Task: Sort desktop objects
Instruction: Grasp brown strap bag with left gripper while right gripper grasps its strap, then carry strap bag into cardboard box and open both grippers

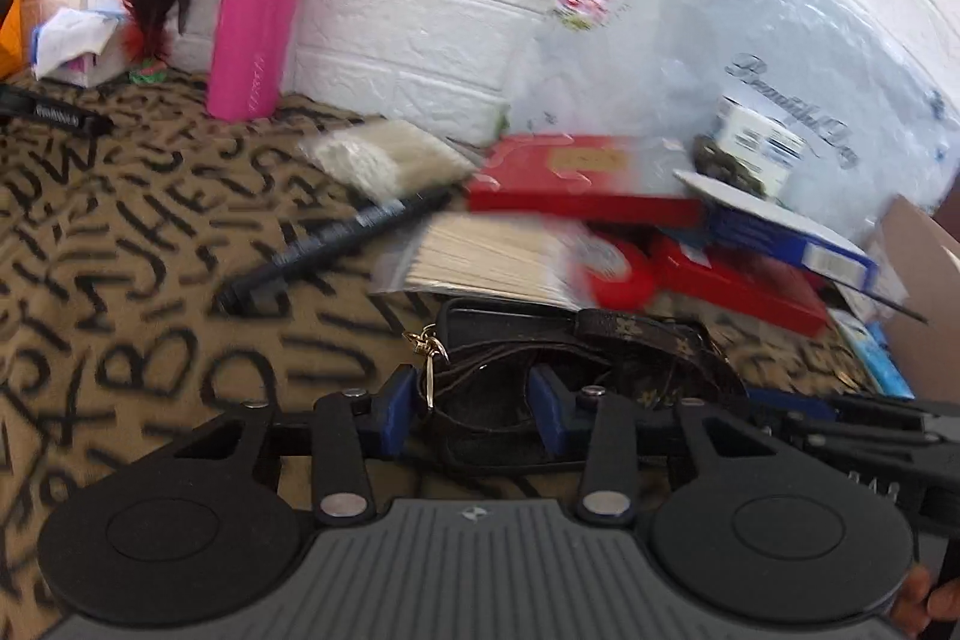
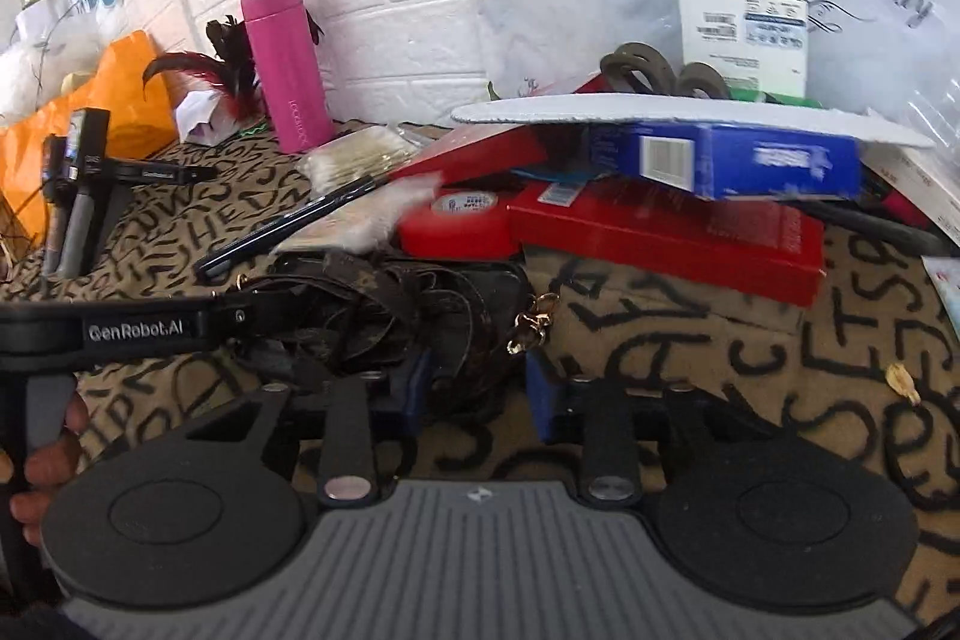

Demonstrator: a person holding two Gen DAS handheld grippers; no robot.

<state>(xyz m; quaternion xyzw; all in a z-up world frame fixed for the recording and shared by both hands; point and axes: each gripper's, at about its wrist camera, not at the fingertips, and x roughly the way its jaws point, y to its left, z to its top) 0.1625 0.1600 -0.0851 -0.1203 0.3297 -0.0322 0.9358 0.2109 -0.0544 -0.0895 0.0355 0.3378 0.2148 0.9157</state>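
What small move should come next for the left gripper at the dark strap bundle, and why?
Probably close the left gripper: its blue pads are apart and already straddle the tangled dark brown strap bundle with gold clasp on the letter-print cloth. The right gripper is open beside it, holding nothing.

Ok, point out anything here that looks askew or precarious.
The stack at the back right is untidy: a white board lies across a blue box, which sits tilted on a red box, the board's edges overhanging. In front, a tangle of dark straps sprawls loosely on the lettered cloth.
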